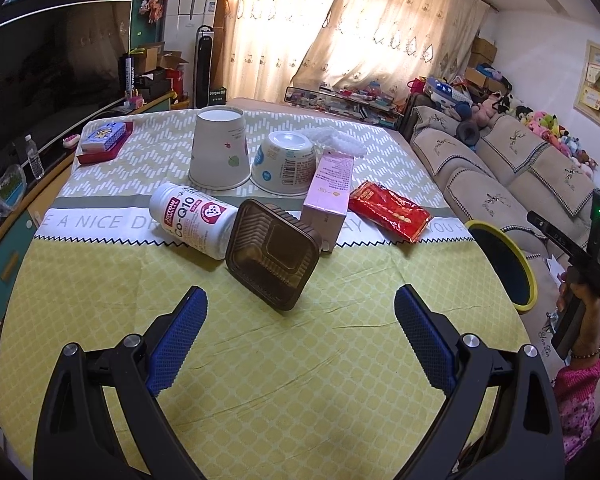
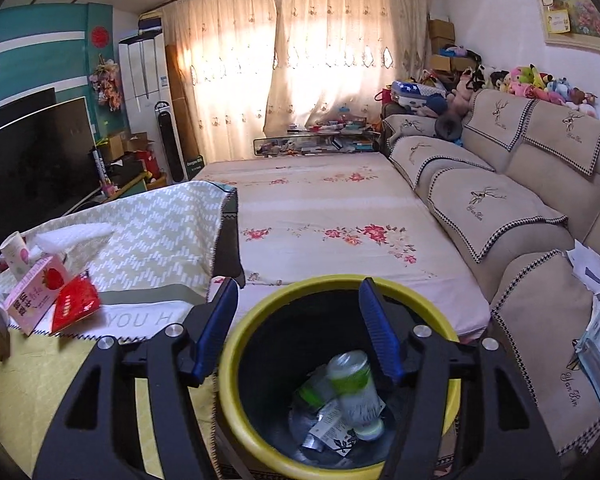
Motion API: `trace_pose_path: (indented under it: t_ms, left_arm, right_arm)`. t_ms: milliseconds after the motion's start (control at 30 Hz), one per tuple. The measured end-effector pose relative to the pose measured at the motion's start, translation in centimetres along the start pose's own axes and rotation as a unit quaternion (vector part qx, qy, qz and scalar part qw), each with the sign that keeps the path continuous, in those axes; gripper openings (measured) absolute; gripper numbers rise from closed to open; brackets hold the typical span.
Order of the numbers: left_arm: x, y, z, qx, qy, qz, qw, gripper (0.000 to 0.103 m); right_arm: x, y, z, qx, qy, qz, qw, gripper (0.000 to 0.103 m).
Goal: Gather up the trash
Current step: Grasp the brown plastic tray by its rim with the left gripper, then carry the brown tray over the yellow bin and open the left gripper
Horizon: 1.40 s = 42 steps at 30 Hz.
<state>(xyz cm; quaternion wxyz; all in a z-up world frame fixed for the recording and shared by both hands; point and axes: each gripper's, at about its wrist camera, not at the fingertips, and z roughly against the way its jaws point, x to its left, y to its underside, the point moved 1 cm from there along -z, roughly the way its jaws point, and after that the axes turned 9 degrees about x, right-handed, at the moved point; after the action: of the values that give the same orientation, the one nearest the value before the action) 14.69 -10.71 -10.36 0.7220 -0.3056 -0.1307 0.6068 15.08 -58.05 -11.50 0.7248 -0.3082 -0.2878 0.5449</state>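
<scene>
Both tools gape empty: right tool (image 2: 298,330) above the part-filled bin (image 2: 236,344), left tool (image 1: 300,336) facing the bench's (image 1: 80,300) remaining brown tray (image 1: 272,252), bottle (image 1: 192,220) and cups (image 1: 219,148).

The bottle (image 1: 194,220) is showing "Co-Q10" and "Jarrow". The tablecloth (image 1: 100,222) is reading "E A NICE D", and "YOU H" in the right view. The cushion (image 2: 572,380) is bearing "Yan Xin".

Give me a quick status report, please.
Left gripper open, empty, facing brown tray. Right gripper open above yellow-rimmed bin; bottle inside. Nothing blocking.
</scene>
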Motion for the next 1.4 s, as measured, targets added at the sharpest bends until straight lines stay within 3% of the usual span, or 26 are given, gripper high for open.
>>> trace_pose_path:
  t_ms: [333,567,933,1067,1400]
  left_arm:
    - [0.1,-0.9,-2.9,0.020,-0.009,-0.013,0.9997,0.091]
    - [-0.6,-2.0,-6.3,0.045,-0.006,-0.032,0.9985,0.061]
    - [-1.3,-2.6,-7.9,0.057,-0.025,-0.044,0.9971,0.033]
    - [-1.3,-2.8,-8.2,0.058,-0.027,-0.047,0.9969,0.019]
    - [-1.6,-2.7,-7.4,0.042,-0.035,-0.060,0.9967,0.012]
  right_arm:
    - [2.6,0.6,2.2,-0.007,-0.046,0.006,0.999,0.065]
    - [3.5,1.1,2.4,0.000,-0.060,0.011,0.998,0.065]
    - [3.7,1.4,2.0,0.009,-0.070,0.011,0.997,0.065]
    - [3.6,1.4,2.0,0.008,-0.070,0.008,0.997,0.065]
    - [3.5,1.5,2.6,0.007,-0.077,0.008,0.997,0.065]
